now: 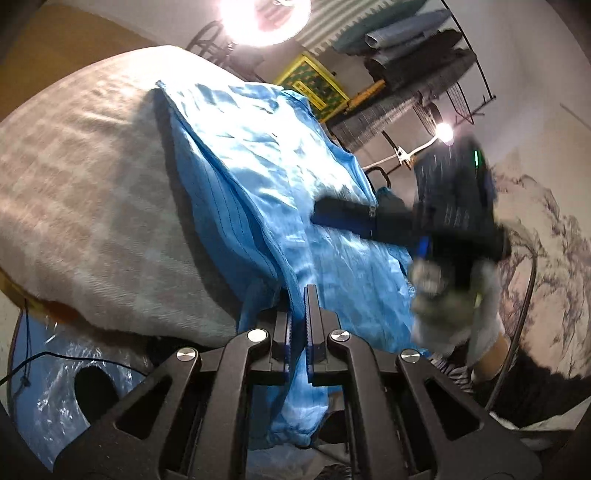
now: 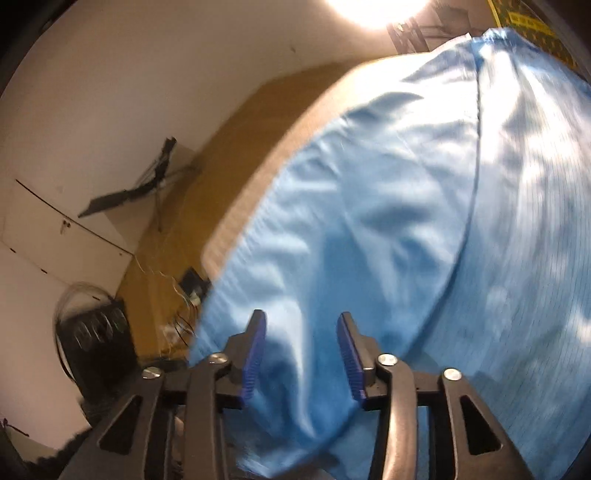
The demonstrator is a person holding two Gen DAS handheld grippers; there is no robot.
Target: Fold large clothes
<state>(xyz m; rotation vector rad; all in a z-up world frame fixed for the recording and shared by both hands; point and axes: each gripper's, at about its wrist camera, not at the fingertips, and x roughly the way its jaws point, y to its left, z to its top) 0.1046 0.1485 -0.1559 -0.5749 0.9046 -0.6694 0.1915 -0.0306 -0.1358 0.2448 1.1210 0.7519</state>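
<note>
A large light-blue garment (image 1: 258, 158) lies spread over a beige cloth-covered table (image 1: 81, 192). My left gripper (image 1: 298, 295) is shut on a bunched edge of the blue garment at the table's near side, and the cloth hangs down between its fingers. My right gripper (image 2: 302, 325) is open, its blue pads apart, just above the garment (image 2: 388, 221) near its lower edge. In the left wrist view the right gripper (image 1: 334, 214) shows blurred, held by a gloved hand (image 1: 454, 306) over the garment's right part.
A wire rack (image 1: 413, 70) with folded clothes stands behind the table. A bright lamp (image 1: 264, 18) shines above. Blue plastic wrap (image 1: 55, 391) lies below the table edge. A wooden floor (image 2: 177, 221) and a black box (image 2: 96, 343) with cables are to the left.
</note>
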